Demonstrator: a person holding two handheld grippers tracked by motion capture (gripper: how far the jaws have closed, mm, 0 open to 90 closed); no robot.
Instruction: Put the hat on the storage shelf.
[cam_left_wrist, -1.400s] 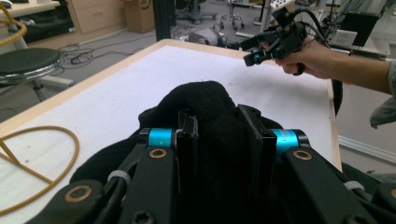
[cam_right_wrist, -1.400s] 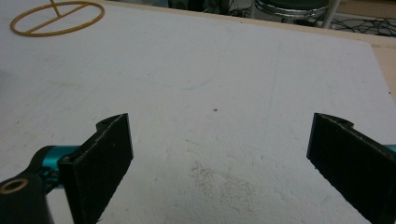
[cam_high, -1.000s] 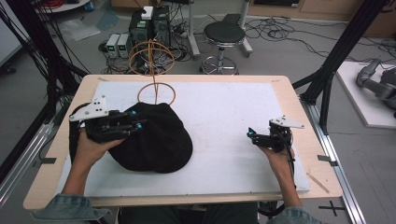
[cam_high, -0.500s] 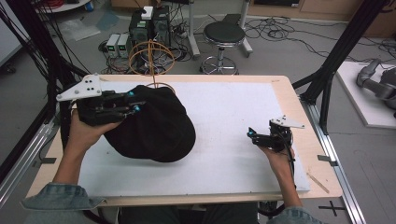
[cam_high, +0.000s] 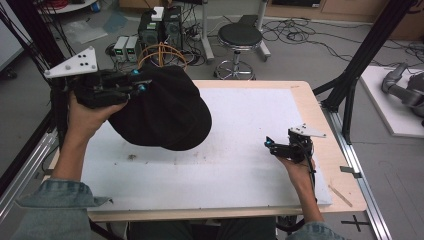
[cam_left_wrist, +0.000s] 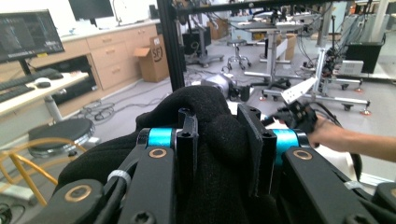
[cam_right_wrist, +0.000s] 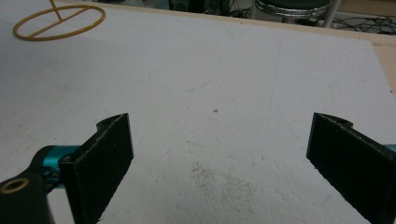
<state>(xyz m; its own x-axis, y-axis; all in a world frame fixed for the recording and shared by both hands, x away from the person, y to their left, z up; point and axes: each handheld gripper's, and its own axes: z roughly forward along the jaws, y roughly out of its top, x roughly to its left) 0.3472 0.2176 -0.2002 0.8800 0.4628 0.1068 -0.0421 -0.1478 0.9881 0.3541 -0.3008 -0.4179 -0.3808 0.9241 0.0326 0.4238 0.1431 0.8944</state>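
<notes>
Tabletop (cam_high: 250, 175): white sheet over a wood board; wood border exposed along the far and right edges. The black hat (cam_high: 165, 110) hangs over the far-left part of the tabletop, lifted clear of the sheet, its upper edge reaching past the far edge of the board. Centre, near side and right half of the white sheet lie bare, so open room runs wide between the hat and the right gripper (cam_high: 270, 144). Well apart: hat at left, right gripper near the right edge of the sheet.

Count: one hat, two grippers, one yellow wire ring stand (cam_right_wrist: 58, 21) at the far-left part of the sheet, one round stool (cam_high: 241, 37) on the floor beyond the tabletop.

Left gripper (cam_high: 142, 85): held raised in the left hand (cam_high: 90, 115), forearm rising steeply from the near-left corner, body roughly level and pointing right, grey plate on top. In the left gripper view the jaws are closed onto a bunched fold of the hat's black fabric, pads pressing it from both sides; the rest of the hat drapes below and ahead.

Right gripper: low at the tabletop, right hand (cam_high: 295, 167) behind it, pointing left across the sheet. In the right gripper view its jaws stand wide apart with nothing between them, bare white sheet beneath.
</notes>
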